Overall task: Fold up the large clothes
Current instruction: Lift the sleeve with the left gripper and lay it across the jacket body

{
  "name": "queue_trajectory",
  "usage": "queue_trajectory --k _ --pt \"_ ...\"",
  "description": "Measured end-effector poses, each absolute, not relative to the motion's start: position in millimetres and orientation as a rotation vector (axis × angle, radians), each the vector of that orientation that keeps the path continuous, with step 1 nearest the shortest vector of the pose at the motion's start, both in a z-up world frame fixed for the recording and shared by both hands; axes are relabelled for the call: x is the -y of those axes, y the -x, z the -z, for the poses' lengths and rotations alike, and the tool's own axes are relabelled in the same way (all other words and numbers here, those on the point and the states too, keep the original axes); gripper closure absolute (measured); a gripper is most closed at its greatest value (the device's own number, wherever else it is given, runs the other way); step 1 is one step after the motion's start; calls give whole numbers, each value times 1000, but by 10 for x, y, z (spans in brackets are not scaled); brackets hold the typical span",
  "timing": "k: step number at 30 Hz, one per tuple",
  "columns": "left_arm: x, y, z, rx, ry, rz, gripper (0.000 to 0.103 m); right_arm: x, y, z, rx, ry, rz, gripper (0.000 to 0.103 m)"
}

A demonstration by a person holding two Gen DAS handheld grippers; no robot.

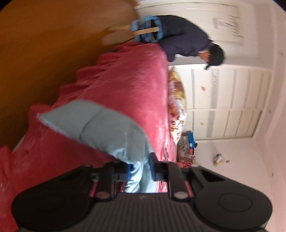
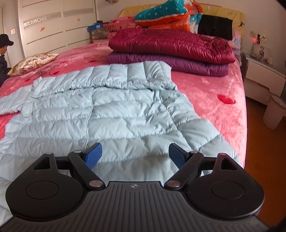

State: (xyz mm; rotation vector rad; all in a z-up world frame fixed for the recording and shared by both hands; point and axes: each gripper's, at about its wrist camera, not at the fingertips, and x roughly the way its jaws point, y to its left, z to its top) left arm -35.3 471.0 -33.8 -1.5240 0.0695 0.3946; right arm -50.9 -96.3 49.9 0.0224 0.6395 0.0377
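Note:
A light blue quilted down jacket point(image 2: 107, 110) lies spread flat on the pink bed cover point(image 2: 214, 85), with one sleeve folded across its upper part. My right gripper point(image 2: 135, 152) hovers open over the jacket's near hem, nothing between its blue pads. The left wrist view is rolled sideways and blurred. There my left gripper point(image 1: 141, 166) is shut on a piece of the light blue jacket point(image 1: 100, 128), and the cloth hangs lifted above the bed cover point(image 1: 128, 80).
Folded maroon point(image 2: 169, 42) and purple point(image 2: 178, 66) jackets are stacked at the bed's far end, with a bright quilt pile point(image 2: 169, 14) behind. A floral pillow point(image 2: 32, 62) lies far left. A person point(image 1: 187, 39) sits beyond the bed. A white bin point(image 2: 273, 114) stands on the floor at right.

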Motion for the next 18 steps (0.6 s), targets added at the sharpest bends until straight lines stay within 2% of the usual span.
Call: queue_trajectory --k 2,18 --pt "-4658 337 200 -59 1459 -382 97 971 493 -523 -617 -27 -36 1" --pt "-3594 4 -1019 -108 899 -155 98 1332 -23 -610 -483 -208 -22 1"
